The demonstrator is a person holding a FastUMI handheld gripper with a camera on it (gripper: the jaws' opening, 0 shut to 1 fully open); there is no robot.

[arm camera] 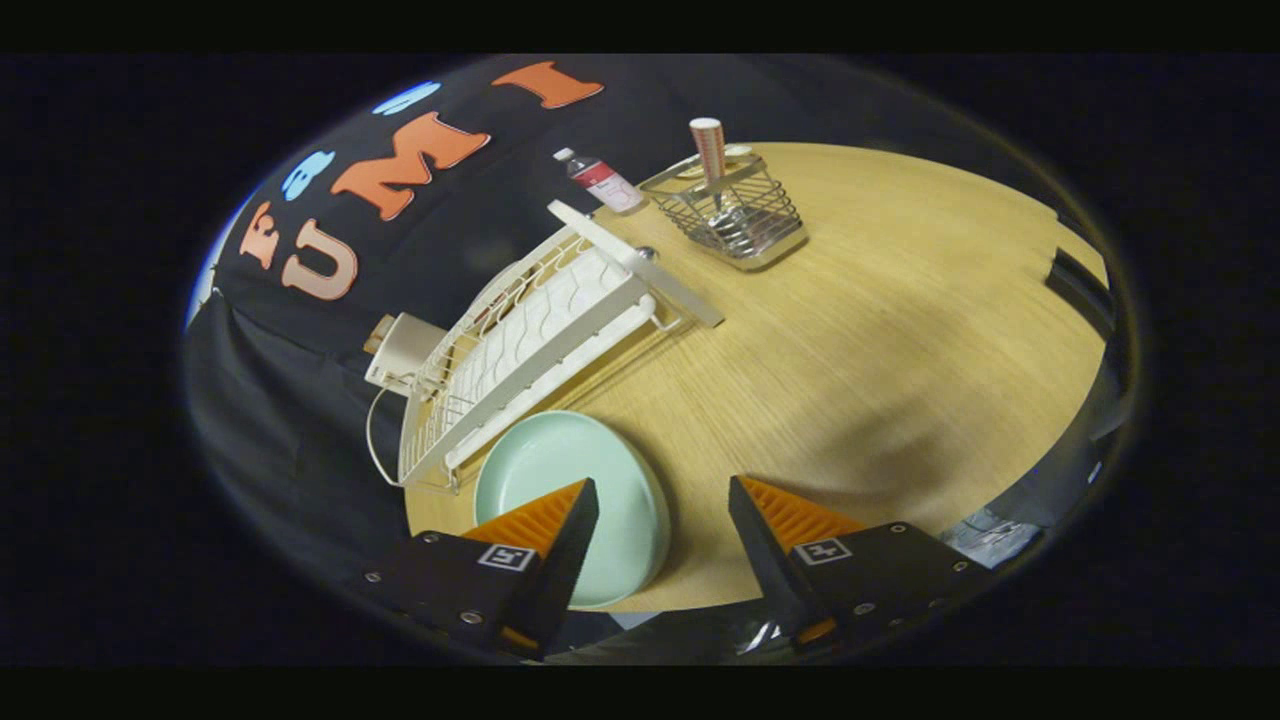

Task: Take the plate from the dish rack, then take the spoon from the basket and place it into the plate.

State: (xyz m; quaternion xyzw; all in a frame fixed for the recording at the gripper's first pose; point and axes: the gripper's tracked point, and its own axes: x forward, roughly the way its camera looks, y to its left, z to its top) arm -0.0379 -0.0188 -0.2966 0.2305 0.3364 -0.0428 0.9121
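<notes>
A pale green plate (560, 480) lies flat on the wooden table (880, 330), just in front of the white dish rack (530, 340). My gripper (662, 495) hovers above the table, open, with nothing between its fingers; one finger (545, 520) overlaps the plate's near side. Far beyond the fingers stands a wire basket (735, 210) holding a spoon (710, 150) with a patterned handle sticking up.
A small bottle (600, 180) with a white cap stands by the rack's far end, next to the basket. A white box with a cable (400, 350) sits behind the rack against the black cloth. The table's near edge runs just under my fingers.
</notes>
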